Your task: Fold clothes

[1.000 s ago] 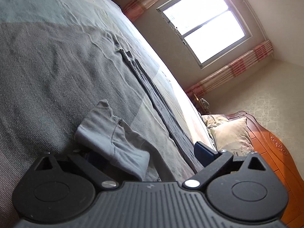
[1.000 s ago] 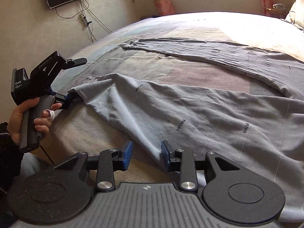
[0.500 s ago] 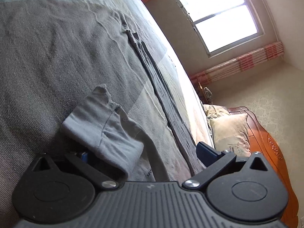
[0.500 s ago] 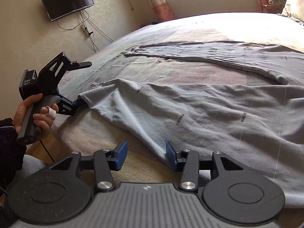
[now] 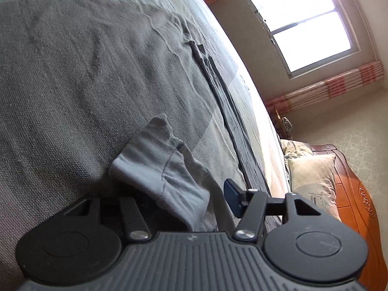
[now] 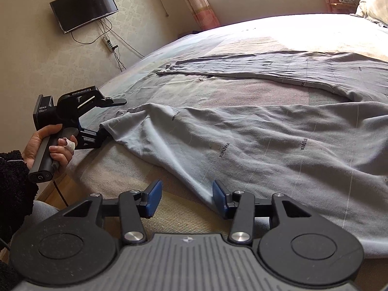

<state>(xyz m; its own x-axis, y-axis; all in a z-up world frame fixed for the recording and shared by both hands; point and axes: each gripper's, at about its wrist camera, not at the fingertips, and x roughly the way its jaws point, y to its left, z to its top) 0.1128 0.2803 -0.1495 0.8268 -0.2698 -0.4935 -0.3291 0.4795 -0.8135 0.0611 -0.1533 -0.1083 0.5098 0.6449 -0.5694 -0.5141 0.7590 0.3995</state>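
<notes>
Soft grey long johns [image 6: 278, 145] sprawl wrinkled across the bed [image 6: 242, 92]; the left gripper [image 5: 191, 194], just closing, brackets a ribbed cuff [image 5: 155, 167], pads' contact unclear; right gripper [image 6: 185, 197] released at the hem.

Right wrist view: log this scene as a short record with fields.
garment: grey trousers, spread on the bed, legs apart
left gripper: at the near leg's cuff; has just been closing, cuff between its fingers, the visible one not yet touching
right gripper: open, has just been opening, near leg's edge between its fingers
wall: television
</notes>
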